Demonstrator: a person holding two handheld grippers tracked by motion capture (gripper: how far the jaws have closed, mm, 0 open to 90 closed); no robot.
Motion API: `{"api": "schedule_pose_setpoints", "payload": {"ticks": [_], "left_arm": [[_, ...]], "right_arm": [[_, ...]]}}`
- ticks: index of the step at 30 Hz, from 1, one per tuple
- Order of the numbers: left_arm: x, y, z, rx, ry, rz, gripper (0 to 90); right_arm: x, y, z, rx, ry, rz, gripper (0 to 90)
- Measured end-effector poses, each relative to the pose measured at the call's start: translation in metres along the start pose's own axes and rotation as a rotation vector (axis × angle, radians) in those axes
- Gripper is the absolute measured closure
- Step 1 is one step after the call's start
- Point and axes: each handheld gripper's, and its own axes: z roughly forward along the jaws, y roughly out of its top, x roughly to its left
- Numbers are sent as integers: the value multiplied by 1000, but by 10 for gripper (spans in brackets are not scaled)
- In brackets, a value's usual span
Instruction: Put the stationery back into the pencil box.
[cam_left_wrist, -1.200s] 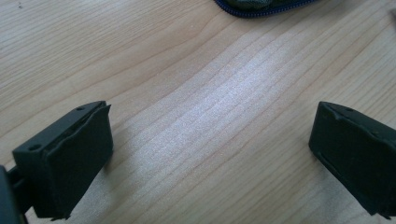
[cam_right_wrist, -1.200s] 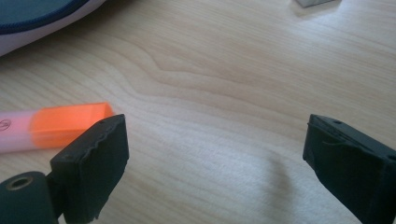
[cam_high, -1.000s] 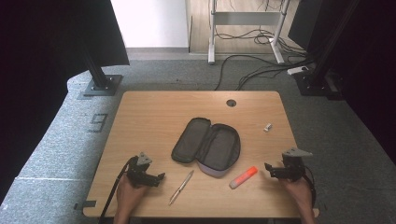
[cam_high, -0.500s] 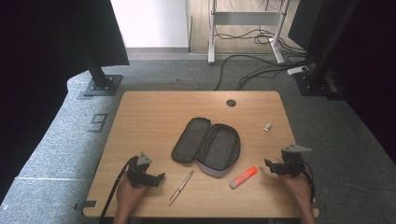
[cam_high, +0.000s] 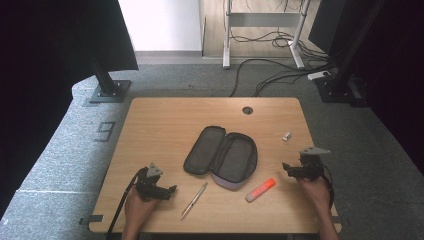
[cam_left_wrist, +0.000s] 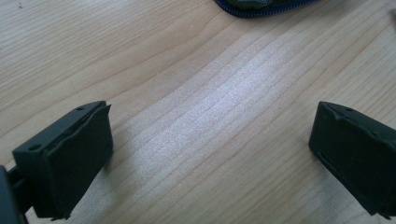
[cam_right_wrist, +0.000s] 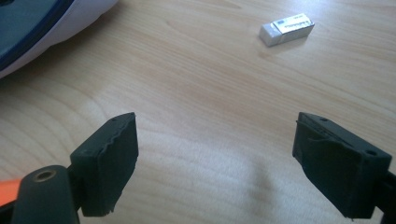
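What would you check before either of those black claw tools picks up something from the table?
1. Right gripper has nothing between its jaws: ok; they stand apart over bare wood, having just been closing a little.
2. Left gripper has nothing between its jaws: ok, wide open over bare wood.
3. Pencil case lies unzipped and open, ready to take things: ok.
4. Orange highlighter free to grasp: ok, lying apart from the case, nearest the right gripper.
5. Pen free to grasp: ok, lying beside the left gripper.
6. Small eraser in the right gripper's path: ok, ahead of its jaws, nothing between.
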Motion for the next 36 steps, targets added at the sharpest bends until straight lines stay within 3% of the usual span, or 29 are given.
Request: {"api": "schedule_pose_setpoints", "payload": {"ticks": [17, 36], "left_arm": [[0, 0, 0, 0, 0, 0, 0], [0, 0, 0, 0, 0, 0, 0]], "right_arm": [[-14, 19, 17, -9, -18, 9, 247], [-32, 32, 36, -9, -41, 55, 338]]}}
